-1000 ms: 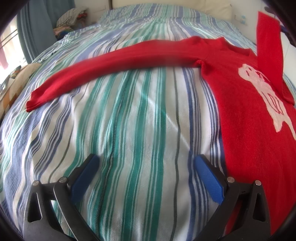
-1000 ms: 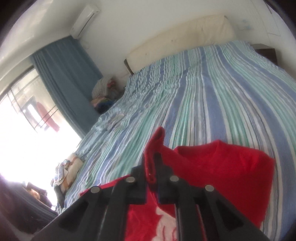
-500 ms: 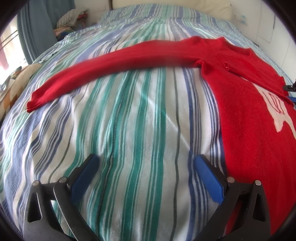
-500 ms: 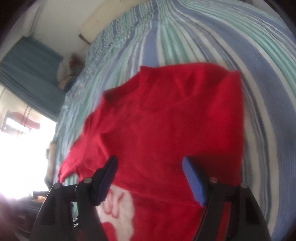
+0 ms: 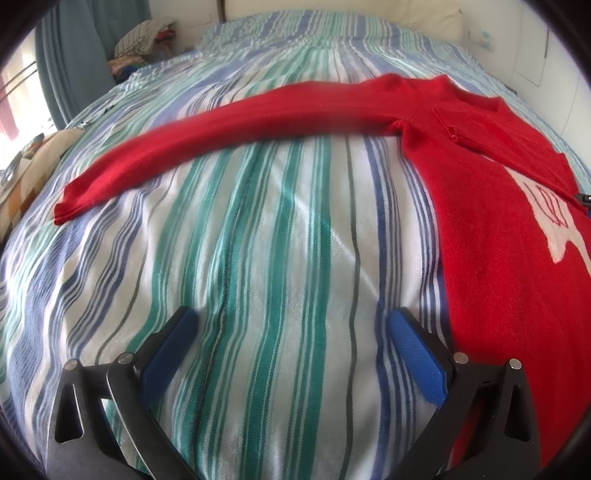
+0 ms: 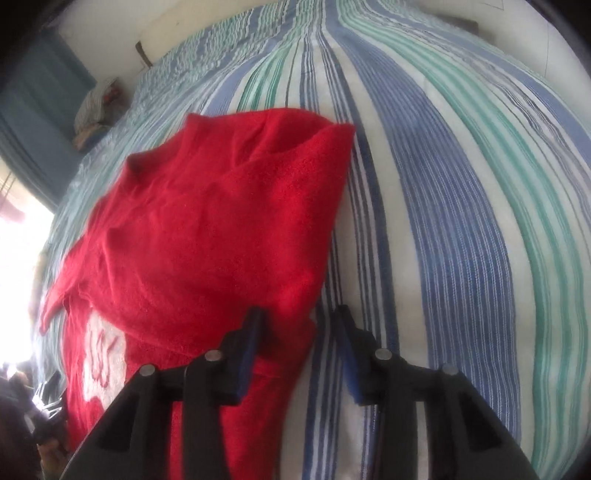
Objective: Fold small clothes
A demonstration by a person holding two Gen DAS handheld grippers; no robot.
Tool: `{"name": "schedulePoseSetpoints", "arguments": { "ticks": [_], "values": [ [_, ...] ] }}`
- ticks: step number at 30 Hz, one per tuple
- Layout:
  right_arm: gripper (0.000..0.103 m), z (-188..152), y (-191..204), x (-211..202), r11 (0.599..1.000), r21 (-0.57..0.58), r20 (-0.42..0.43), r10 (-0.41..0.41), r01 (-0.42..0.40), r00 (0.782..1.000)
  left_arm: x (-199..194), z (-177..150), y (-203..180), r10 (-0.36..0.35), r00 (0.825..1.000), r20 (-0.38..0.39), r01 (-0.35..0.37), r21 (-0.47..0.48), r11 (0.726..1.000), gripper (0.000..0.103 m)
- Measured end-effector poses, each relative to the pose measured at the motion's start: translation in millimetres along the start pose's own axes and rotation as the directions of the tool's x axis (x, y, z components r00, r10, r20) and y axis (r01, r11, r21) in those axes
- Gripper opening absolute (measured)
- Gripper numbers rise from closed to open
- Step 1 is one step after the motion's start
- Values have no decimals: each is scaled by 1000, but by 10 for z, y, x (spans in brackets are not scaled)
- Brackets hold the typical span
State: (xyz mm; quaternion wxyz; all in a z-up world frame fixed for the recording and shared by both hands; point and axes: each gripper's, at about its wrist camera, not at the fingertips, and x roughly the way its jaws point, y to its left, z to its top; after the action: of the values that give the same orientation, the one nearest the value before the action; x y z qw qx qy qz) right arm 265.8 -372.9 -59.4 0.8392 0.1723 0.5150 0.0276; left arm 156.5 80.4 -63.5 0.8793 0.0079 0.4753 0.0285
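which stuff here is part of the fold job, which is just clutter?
Job:
red sweater, one sleeve still stretched out
left gripper, open
right gripper, open

Lying about:
pile of clothes
pillow
curtain

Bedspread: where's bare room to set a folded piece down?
Free: striped bedspread between the outstretched sleeve and the left gripper; also the stripes right of the red sweater, beyond the right gripper. Crowded: the sweater's body and the clothes pile by the curtain.
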Motion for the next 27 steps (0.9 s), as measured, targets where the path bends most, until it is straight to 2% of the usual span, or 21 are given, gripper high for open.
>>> {"name": "schedulePoseSetpoints", "arguments": {
  "ticks": [3,6,9,11,12,14,17,20,23,25,27],
  "values": [
    [50,-82,-139,-199,996,83,77,-34,28,996,-1,0,-1,1,1000,-2,-1,0,1000,103],
    [50,-229,-101,-423,998,29,111,-65,62,992,-2,-3,0,1,1000,-2,-1,0,1000,103],
    [51,-462,-32,-667,998,-34,134,-53,58,990,-1,-1,2,2,1000,0,-2,1,1000,103],
    [56,-656,-20,-829,996,-64,170,-55,67,984,-4,-5,-3,3,1000,1,-3,1,1000,103],
    [62,-770,-29,-906,994,-72,194,-64,80,979,-6,-8,-6,5,1000,3,-5,1,1000,103],
    [67,-988,-74,-1031,988,-73,252,-113,135,961,-12,-14,-6,7,1000,7,-7,2,1000,103],
    [71,-1247,-183,-1083,973,-47,318,-201,227,927,-35,11,10,-3,1000,-1,3,7,1000,103],
    [72,-1428,-377,-992,959,-4,314,-268,284,911,-119,82,136,-68,997,29,69,-21,997,102],
    [76,-1546,-540,-994,973,45,331,-230,228,915,-39,166,253,-44,998,39,46,-61,997,103],
    [82,-1547,-525,-973,972,38,322,-233,233,918,56,201,313,-58,998,28,61,-100,993,103],
    [89,-1543,-469,-911,966,9,307,-249,259,918,121,187,286,-50,999,15,52,-97,994,103]
  ]
}}
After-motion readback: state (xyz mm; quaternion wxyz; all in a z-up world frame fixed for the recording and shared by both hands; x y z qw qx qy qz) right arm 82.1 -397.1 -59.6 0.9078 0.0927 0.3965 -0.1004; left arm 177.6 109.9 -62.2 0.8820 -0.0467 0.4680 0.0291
